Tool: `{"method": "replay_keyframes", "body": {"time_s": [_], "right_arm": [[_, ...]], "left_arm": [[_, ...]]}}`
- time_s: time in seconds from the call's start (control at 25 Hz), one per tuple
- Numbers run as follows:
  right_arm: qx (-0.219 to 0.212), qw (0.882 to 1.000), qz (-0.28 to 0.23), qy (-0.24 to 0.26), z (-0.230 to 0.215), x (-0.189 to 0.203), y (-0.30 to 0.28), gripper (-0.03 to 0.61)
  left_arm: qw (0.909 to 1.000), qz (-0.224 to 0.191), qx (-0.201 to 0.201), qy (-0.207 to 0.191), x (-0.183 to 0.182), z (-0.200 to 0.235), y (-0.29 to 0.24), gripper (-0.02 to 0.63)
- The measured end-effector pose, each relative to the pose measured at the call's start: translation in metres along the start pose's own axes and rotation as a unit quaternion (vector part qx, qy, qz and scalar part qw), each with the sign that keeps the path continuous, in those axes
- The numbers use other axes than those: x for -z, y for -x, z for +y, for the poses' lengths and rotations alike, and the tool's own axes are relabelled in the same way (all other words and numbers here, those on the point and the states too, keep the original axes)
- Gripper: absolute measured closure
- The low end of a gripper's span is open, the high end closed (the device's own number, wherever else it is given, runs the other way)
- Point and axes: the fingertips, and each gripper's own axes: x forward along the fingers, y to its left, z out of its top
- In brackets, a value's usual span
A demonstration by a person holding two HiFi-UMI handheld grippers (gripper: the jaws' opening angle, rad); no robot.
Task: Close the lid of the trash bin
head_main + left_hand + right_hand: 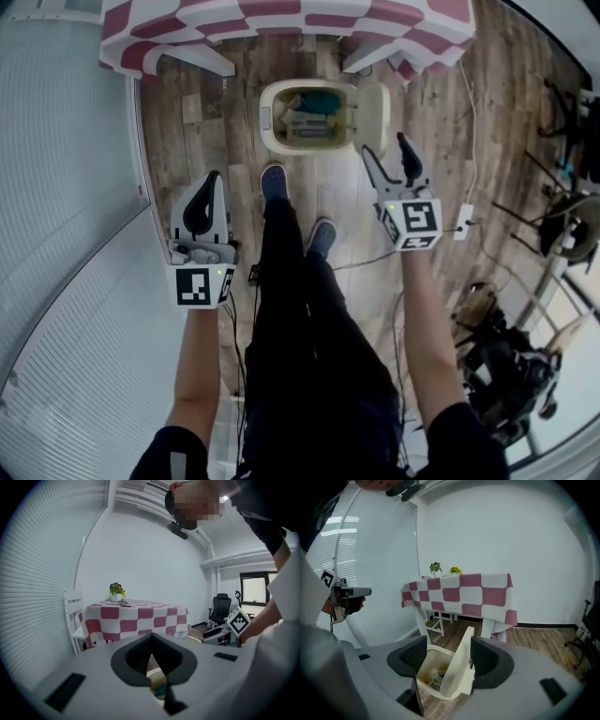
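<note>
Head view, my stance: I look steeply down past dark trousers and blue shoes (274,180) on the wood floor (187,141); the shoes stop just short of the trash bin (267,117).
Left gripper (211,185): jaws pressed together on nothing, held out to the left, well apart from the bin.
Right gripper (384,150): jaws spread, nothing clamped; clearly the nearer of the two to the lid (373,116).
Lid: stands upright on the bin's right side, just ahead of the right gripper. In the right gripper view it rises in the gap between the jaws, its long edge running away from me. Whether a jaw touches it I cannot tell.
Trash bin: cream, mouth open, rubbish showing inside. It lies left of the lid, so I judge the closing push must go leftward and down over the mouth.
In the way: nothing between claw and lid; a white power strip (464,221) lies on the floor off to the right.
Beyond: a table with a red-and-white checked cloth (281,23) right behind the bin, and a white chair (75,620) at its side.
</note>
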Motion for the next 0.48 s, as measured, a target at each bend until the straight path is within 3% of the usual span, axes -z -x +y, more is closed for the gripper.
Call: {"method": "replay_keyframes", "body": {"time_s": [0.28,0.32,0.4,0.48], "right_arm": [[0.013,1.000,0.029,0.000,-0.010,0.027,-0.027,0.315],[0.021,0.999,0.028,0.000,-0.012,0.028,-0.028,0.331],[0.040,0.999,0.022,-0.002,-0.017,0.026,-0.030,0.425],[0.049,0.999,0.018,-0.001,-0.016,0.023,-0.032,0.428]], "left_arm": [[0.9997,0.018,-0.008,0.015,0.040,0.017,-0.007,0.606],[0.9996,0.021,-0.010,0.017,0.045,0.020,-0.008,0.606],[0.9995,0.026,-0.010,0.016,0.054,0.023,-0.008,0.606],[0.9994,0.030,-0.008,0.015,0.063,0.026,-0.010,0.606]]}}
